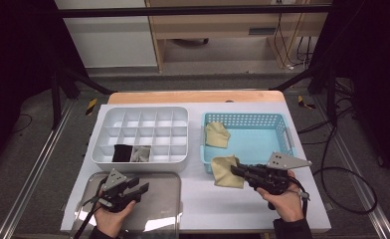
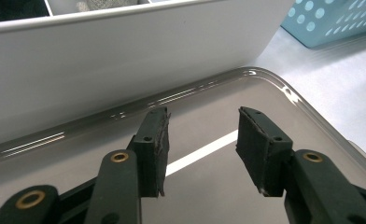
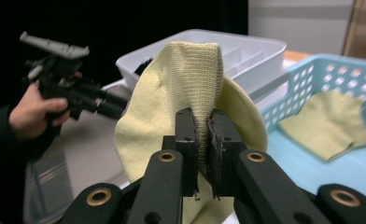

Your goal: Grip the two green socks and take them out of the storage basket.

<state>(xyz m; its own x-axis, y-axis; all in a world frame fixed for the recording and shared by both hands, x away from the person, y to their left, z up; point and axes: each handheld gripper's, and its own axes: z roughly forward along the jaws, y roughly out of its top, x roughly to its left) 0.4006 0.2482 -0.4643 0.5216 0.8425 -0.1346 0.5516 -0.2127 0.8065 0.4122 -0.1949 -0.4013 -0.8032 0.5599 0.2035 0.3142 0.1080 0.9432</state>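
Your right gripper (image 3: pixel 202 154): jaws clamped on pale yellow sock (image 3: pixel 190 88), lifted at blue basket's (image 1: pixel 282 122) near-left corner; bare white table (image 1: pixel 203 199) beneath | your left gripper (image 2: pixel 202 149): jaws parted, empty, over steel tray (image 2: pixel 265 93); white divided organiser's (image 2: pixel 125 60) wall just ahead | second yellow sock (image 1: pixel 217 134) inside basket

My left gripper (image 1: pixel 133 191) hovers over the tray (image 1: pixel 158 209) at lower left, the divided box (image 1: pixel 138 134) above it; the basket (image 1: pixel 252 137) sits centre-right, my right gripper (image 1: pixel 239 172) holding a cloth (image 1: pixel 225 172) at its lower-left corner.

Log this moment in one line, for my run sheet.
right claw: shut on pale yellow knit sock | left claw: open over steel tray
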